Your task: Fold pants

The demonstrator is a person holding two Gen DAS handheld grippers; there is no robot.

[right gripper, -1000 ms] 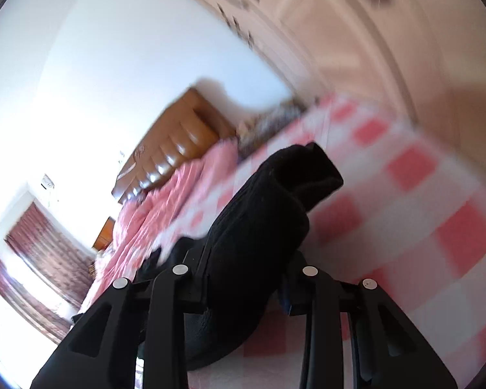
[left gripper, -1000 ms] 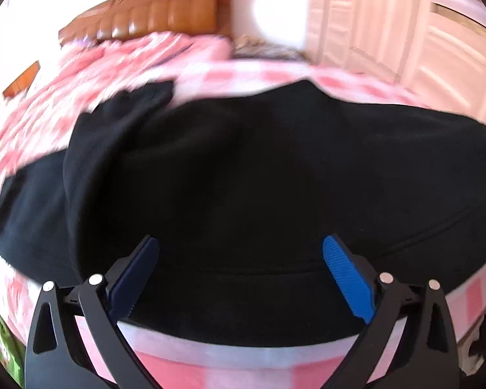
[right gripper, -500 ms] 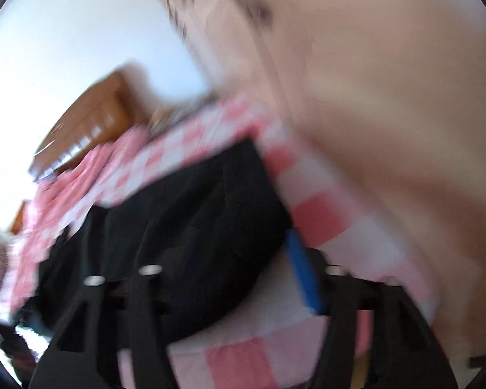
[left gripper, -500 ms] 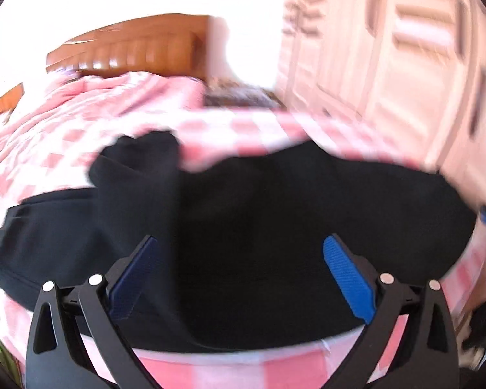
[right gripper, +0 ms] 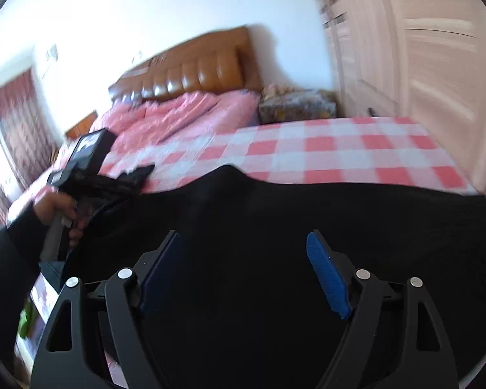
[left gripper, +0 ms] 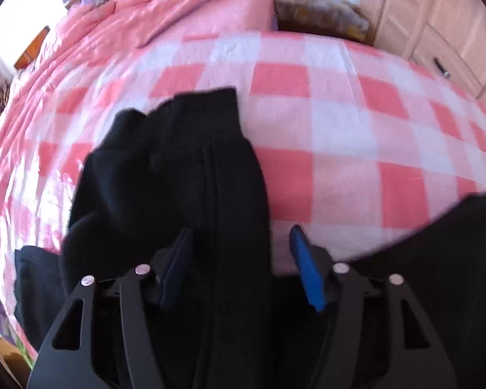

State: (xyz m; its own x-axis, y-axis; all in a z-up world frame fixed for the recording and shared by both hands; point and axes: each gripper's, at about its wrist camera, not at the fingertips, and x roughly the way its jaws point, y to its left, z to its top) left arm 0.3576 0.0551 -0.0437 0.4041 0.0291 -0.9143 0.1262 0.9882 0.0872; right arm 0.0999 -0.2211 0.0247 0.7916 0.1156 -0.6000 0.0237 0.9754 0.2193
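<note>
Closing, my left claw (left gripper: 239, 259) straddles a pants (left gripper: 178, 175) leg near the bed (left gripper: 340, 129) edge; my right claw (right gripper: 243, 272) hangs spread above the pants. They're soft and floppy, I reckon. I'd pinch the hem.

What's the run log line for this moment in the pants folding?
task: fold pants | left gripper: closing around pant leg | right gripper: open over black pants | surface: checked bedsheet

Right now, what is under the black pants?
Under the pants lies the checked sheet, showing around them. What sits beneath the cloth itself is covered.
</note>
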